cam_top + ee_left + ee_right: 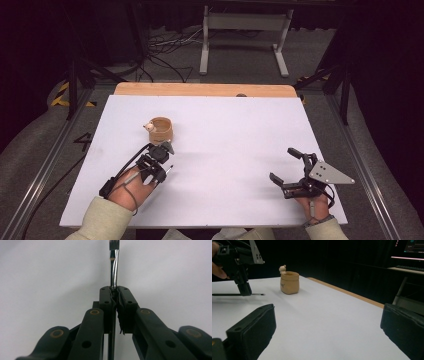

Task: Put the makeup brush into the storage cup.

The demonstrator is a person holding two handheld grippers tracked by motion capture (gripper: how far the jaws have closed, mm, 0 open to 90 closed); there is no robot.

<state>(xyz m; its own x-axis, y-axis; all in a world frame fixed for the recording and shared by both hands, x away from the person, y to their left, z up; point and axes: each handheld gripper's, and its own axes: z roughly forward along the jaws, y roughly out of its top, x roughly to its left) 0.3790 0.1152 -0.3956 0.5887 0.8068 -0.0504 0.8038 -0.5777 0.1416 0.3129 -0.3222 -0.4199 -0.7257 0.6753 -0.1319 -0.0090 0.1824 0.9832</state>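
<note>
I've got the paintbrush (114, 270), thin, light, slick, pinched at its ferrule in the closed left hand-held gripper (114, 293), low over the bench (225, 130) left of centre, near the pot (161, 130). Right hand-held gripper (286, 165) gapes empty.

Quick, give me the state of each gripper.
Left gripper: shut on the paintbrush, held level just above the table.
Right gripper: open, holding nothing.
</note>
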